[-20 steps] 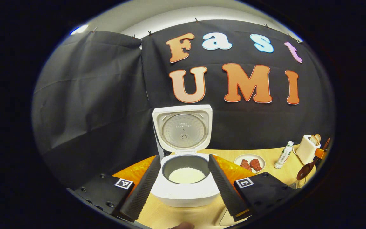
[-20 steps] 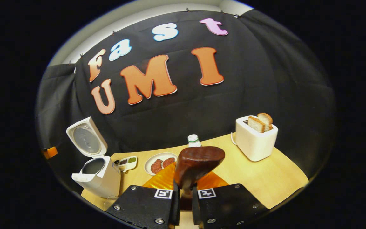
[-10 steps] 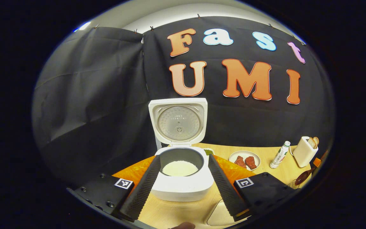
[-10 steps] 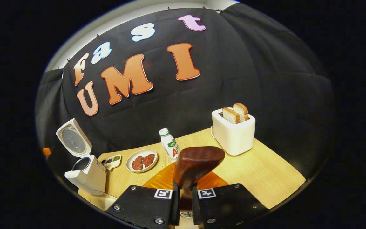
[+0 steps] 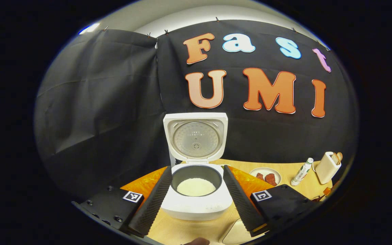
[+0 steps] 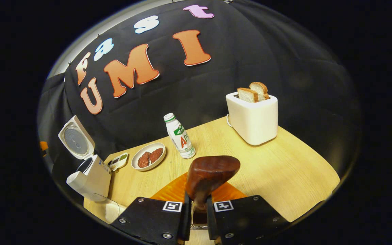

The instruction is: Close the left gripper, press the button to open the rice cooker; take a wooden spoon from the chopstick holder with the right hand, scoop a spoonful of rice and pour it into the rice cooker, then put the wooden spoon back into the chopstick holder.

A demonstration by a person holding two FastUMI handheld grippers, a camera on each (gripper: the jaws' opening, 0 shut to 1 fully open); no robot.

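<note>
- The wooden spoon [image 6: 212, 173] stands up between the jaws of the right gripper [image 6: 196, 217]; its handle is hidden down between the fingers, so only the dark bowl and a bit of neck show. The jaws are clamped on it.
- Behind the spoon's neck, low between the fingers, something like a wire rim shows, too cut off to name.
- The left gripper [image 5: 196, 200] has its jaws wide apart, holding nothing, one finger on each side of the rice cooker [image 5: 196, 200] as seen in the left gripper view.
- The cooker's lid [image 5: 196, 137] stands upright and open; white rice [image 5: 196, 186] lies in the dark inner pot.
- At the bottom of the left gripper view a pale container corner [image 5: 231, 235] is cut off by the finger, and a fingertip [image 5: 196, 242] peeks in at the edge.
- In the right gripper view a clear container [image 6: 107, 209] beside the cooker is half lost at the edge.
- The bench [image 6: 284, 170] is light wood. On it sit a white toaster [image 6: 253, 117] with two bread slices [image 6: 253, 92], a small bottle [image 6: 179, 136], a plate of reddish pieces [image 6: 148, 156] and a little divided dish [image 6: 118, 161] whose contents are too small to tell.
- Black cloth walls [image 5: 97, 102] the booth, with pale ceiling above.
</note>
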